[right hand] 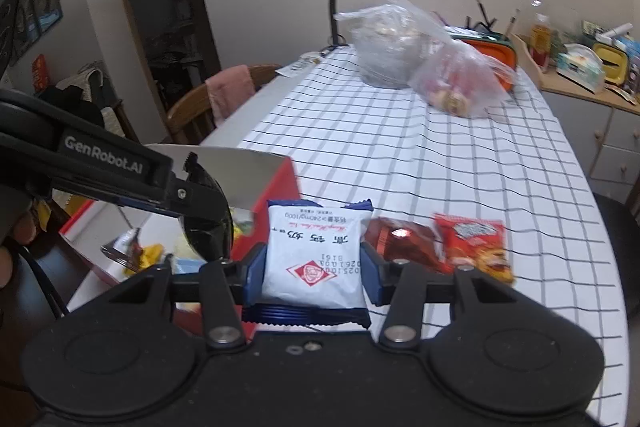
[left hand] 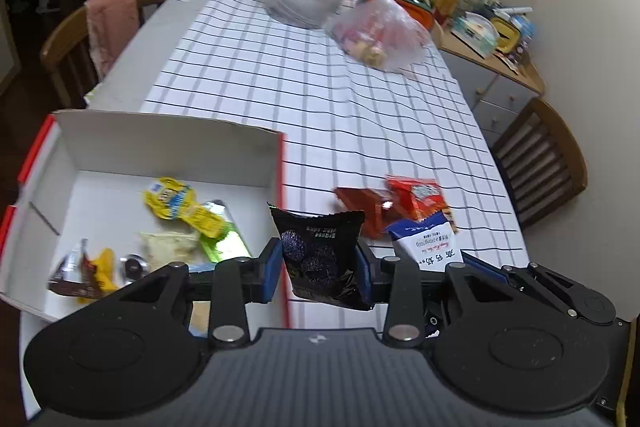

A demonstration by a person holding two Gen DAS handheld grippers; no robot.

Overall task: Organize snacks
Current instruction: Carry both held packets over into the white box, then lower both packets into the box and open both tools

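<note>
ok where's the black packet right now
In the left wrist view the black packet is clamped in the left gripper, lifted over the box's right wall, left of the white packet.

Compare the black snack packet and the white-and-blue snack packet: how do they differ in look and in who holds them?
The black packet is dark with a purplish print; the white-and-blue packet has a white face with a red diamond logo. The black packet sits in the left gripper, the white-and-blue packet in the right gripper. Both are small sealed packets, clamped between blue-padded jaws.
</note>
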